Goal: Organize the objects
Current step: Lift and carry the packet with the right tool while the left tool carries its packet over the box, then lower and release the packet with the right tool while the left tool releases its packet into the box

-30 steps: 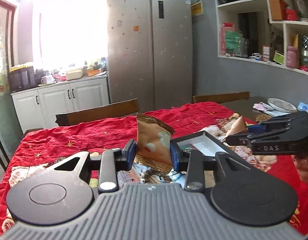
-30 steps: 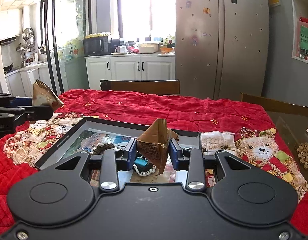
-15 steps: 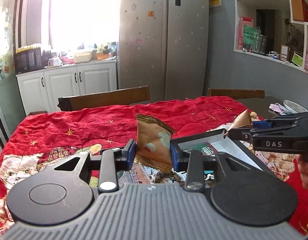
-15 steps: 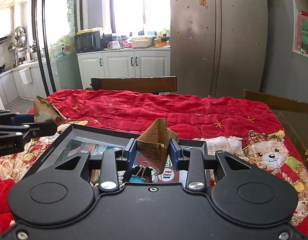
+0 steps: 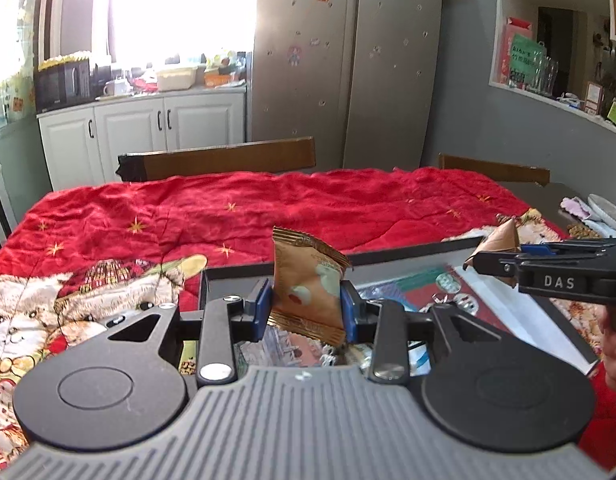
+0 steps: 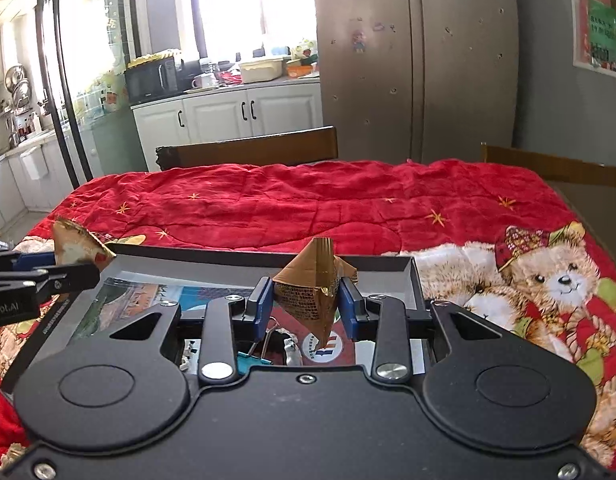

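Note:
My left gripper (image 5: pixel 306 308) is shut on an upright brown-gold snack packet (image 5: pixel 308 292) over the near left part of a black tray (image 5: pixel 395 256). My right gripper (image 6: pixel 306 305) is shut on a second gold-brown packet (image 6: pixel 313 292), crumpled into a point, above the tray's near edge (image 6: pixel 268 258). Each gripper shows in the other's view: the right one (image 5: pixel 473 266) comes in from the right with its packet (image 5: pixel 501 240), the left one (image 6: pixel 94 274) from the left with its packet (image 6: pixel 74 244). Small items lie in the tray, partly hidden.
A red quilted cloth with bear prints (image 6: pixel 547 280) covers the table. A teal binder clip (image 6: pixel 254 356) and a round badge (image 6: pixel 321 346) lie in the tray. Two wooden chair backs (image 5: pixel 228 158) stand beyond the far edge. A plate (image 5: pixel 607 212) sits far right. A hand (image 5: pixel 615 352) grips the right tool.
Both grippers have sunk and moved over the tray, still holding their packets. The tray now lies closer beneath them, and the two tools stand nearer each other.

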